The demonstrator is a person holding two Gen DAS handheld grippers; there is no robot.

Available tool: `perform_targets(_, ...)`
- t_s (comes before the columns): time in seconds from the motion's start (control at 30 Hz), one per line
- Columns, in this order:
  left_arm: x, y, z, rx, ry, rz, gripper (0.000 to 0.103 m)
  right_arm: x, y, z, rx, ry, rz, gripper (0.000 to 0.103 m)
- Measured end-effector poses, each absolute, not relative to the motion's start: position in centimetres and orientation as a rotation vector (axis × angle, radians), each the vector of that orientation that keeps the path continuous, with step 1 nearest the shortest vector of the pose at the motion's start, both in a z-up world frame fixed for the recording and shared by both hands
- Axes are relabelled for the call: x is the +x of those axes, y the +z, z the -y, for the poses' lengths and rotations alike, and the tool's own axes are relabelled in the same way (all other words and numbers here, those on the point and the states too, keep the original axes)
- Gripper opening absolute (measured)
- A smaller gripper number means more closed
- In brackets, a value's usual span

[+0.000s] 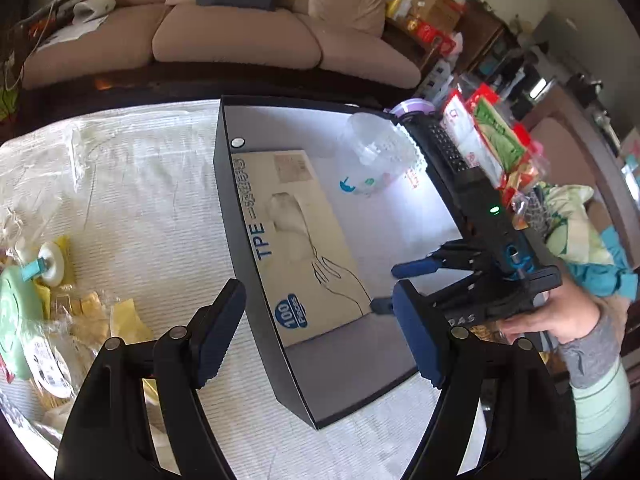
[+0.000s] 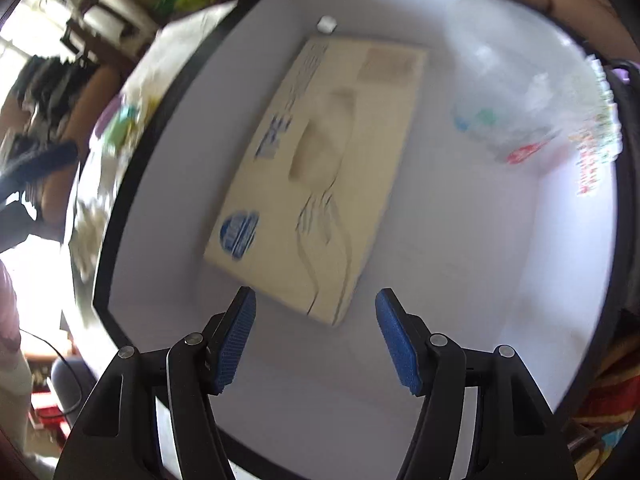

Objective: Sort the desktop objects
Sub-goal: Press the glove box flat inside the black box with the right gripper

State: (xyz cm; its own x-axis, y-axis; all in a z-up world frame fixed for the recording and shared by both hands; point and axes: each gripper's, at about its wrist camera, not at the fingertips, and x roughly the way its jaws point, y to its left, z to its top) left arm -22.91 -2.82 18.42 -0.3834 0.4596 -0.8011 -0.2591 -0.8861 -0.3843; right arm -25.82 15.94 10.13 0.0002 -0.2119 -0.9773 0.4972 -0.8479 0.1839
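A black box with a white inside (image 1: pixel 228 184) stands on the table. In it lie a beige TPE glove carton (image 1: pixel 304 240) and a clear plastic cup pack (image 1: pixel 376 156). My left gripper (image 1: pixel 316 332) is open and empty, straddling the box's near left wall. My right gripper (image 1: pixel 404 284) reaches into the box from the right, open. In the right wrist view the right gripper (image 2: pixel 316 340) is open and empty just above the glove carton (image 2: pixel 316 168), with the cup pack (image 2: pixel 532 104) at the far right of the box (image 2: pixel 132 208).
Snack bags and a green packet (image 1: pixel 24 312) lie at the table's left. A white cloth (image 1: pixel 152 208) covers the table. Red and green packets (image 1: pixel 492 136) stand right of the box. A sofa (image 1: pixel 240 36) is behind.
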Motion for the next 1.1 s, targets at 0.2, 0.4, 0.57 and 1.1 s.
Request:
perform_targets(0.2, -19.8, 17.6, 4.9, -1.416, 2.291, 0.340, 0.075, -25.1, 6.3, -14.0, 1.973, -1.782, -0.401, 0.065)
perform_targets(0.4, -17.5, 16.1, 7.2, -1.419, 2.298, 0.390, 0.076, -26.6, 5.6, -12.7, 1.995, -1.793, -0.467, 0.064)
perform_targets(0.57, -16.9, 15.1, 8.2, -1.427, 2.279, 0.428, 0.076, -28.4, 5.7, -12.2, 2.003, -1.848, -0.485, 0.064)
perform_targets(1.1, -13.0, 13.0, 8.9, -1.404, 2.304, 0.474, 0.076, -33.6, 10.5, -11.8, 1.797, -2.147, -0.412, 0.067)
